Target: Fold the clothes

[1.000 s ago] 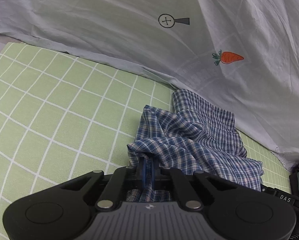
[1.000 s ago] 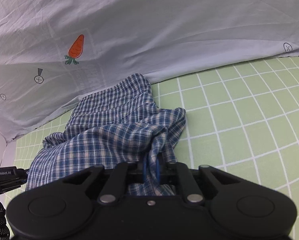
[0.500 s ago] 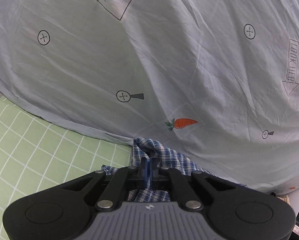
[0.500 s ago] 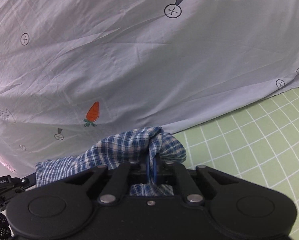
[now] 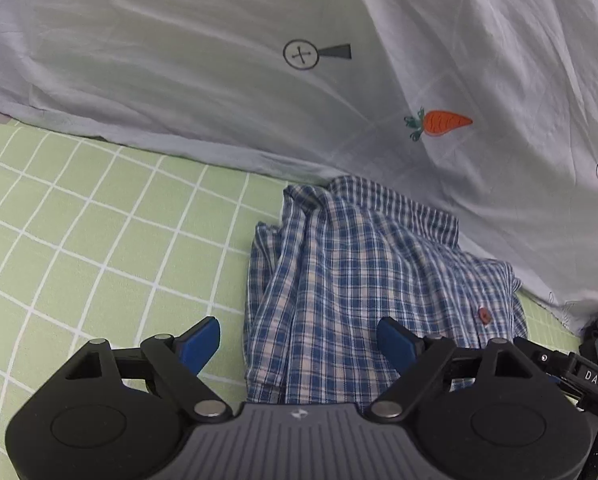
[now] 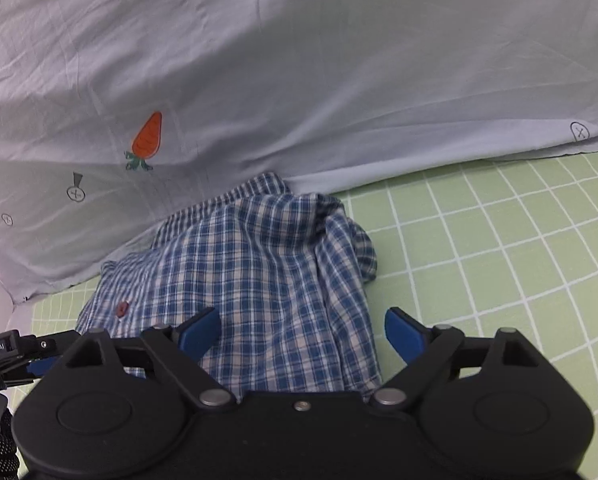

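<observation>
A blue and white plaid shirt lies folded over on the green checked sheet, its far edge against a pale grey printed cloth. A red button shows on it. My left gripper hovers over the shirt's near left edge, jaws opening wide, blue pads clear of the fabric. In the right wrist view the same shirt lies below my right gripper, whose jaws are also opening, with the shirt's right edge under them and nothing pinched.
The pale grey cloth with a carrot print rises as a wall behind the shirt. The other gripper's body pokes in at the right edge. Green sheet stretches out to the right.
Both grippers were shut on bunched shirt fabric, lifted it toward the grey cloth, then lowered it. Both have now let go and stand wide, and the shirt lies flatter.
</observation>
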`<action>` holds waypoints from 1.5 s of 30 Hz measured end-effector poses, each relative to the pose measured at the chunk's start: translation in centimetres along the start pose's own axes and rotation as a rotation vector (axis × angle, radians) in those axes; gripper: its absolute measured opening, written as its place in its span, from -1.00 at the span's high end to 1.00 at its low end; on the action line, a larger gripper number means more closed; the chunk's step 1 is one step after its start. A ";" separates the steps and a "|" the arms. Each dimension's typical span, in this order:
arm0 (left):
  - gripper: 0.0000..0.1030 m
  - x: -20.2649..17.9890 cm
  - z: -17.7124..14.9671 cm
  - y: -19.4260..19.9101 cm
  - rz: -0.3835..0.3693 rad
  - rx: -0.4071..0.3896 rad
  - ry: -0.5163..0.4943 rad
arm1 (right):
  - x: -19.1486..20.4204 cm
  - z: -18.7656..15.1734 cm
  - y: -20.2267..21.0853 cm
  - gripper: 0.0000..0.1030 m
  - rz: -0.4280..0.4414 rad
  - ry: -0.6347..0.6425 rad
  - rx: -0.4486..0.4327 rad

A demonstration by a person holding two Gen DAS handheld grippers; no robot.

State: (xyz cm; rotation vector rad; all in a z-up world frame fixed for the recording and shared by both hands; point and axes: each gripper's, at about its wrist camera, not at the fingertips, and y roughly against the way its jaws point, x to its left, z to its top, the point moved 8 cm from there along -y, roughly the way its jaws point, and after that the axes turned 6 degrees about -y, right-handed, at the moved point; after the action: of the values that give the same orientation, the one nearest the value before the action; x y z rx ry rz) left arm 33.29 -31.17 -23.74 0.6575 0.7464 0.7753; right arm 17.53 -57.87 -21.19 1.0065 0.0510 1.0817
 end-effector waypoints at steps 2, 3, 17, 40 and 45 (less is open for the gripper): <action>-0.69 -0.1 -0.5 -1.0 -0.009 0.021 0.003 | 0.1 -0.4 -1.5 -0.84 -0.007 0.006 0.030; -0.69 -0.2 -0.5 -1.5 -0.015 0.028 0.001 | 0.1 -0.4 -2.1 -0.85 -0.002 0.001 0.034; 0.18 -4.8 -2.7 -1.3 -0.186 0.080 0.012 | 4.0 -3.5 -2.7 0.30 0.098 -0.056 0.137; 0.64 -22.6 -22.9 17.3 -0.451 0.202 -0.224 | -2.1 -15.7 29.4 0.71 -0.044 -0.149 -0.059; 0.64 -29.4 -24.0 17.3 -0.476 0.170 -0.274 | -6.9 -13.9 33.1 0.71 -0.061 -0.135 -0.115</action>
State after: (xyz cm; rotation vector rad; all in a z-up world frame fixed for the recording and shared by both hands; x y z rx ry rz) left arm -6.49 -39.32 -14.34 0.6867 0.6837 0.1817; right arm -16.18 -50.90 -8.92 0.9657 -0.0892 0.9484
